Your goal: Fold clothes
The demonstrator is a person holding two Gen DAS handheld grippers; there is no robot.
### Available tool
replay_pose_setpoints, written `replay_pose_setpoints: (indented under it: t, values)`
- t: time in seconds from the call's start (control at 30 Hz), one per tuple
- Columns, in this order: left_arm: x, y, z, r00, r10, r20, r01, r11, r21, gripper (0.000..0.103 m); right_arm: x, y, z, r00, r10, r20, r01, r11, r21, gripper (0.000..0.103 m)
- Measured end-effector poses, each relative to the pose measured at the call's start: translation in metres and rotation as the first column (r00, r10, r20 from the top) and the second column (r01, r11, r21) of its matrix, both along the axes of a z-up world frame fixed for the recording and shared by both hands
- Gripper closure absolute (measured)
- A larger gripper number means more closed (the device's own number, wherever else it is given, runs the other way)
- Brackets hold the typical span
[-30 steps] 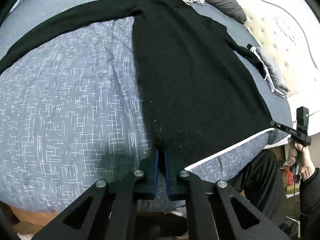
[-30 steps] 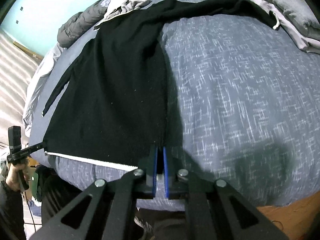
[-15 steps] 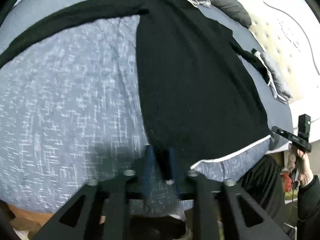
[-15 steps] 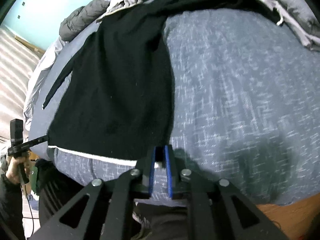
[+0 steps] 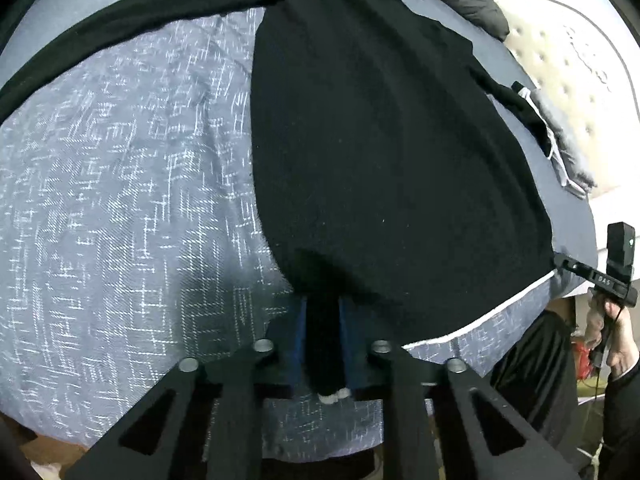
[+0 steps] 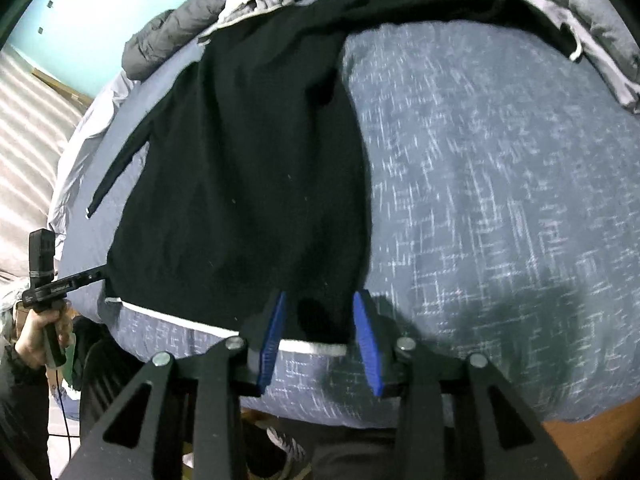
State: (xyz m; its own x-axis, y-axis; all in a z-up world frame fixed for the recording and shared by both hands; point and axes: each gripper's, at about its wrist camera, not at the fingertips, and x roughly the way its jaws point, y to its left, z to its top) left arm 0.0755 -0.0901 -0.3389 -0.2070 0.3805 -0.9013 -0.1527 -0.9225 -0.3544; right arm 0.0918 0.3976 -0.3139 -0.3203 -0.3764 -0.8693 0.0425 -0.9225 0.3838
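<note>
Black sweater (image 5: 380, 152) spread flat across bedspread (image 5: 120, 200); hem corner pinched by left gripper (image 5: 324, 336) for lifting, right gripper (image 6: 318, 340) spread, straddling hem.

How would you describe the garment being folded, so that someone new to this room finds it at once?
Look at the bed with the blue-grey cover. The black long-sleeved garment lies spread flat across it. Unlike the crumpled grey clothes at the bed's edge, it is black with a thin white hem stripe.
</note>
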Motion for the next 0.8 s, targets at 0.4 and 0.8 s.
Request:
replay_pose_setpoints:
  t: [0.4,0.8]
  values:
    - [0.006,-0.008,0.020,0.999,0.007,-0.031,-0.008,1.000,-0.026,0.087,0.008,0.008,-0.011,0.998,-0.007,0.055,0.007,1.000,0.004,0.096]
    - [-0.022,0.006,0.078,0.965,0.112,-0.238,-0.113,0.994,0.012,0.057,-0.008,0.127,0.059,0.947,-0.295,-0.128,0.285,0.954,-0.090,0.049]
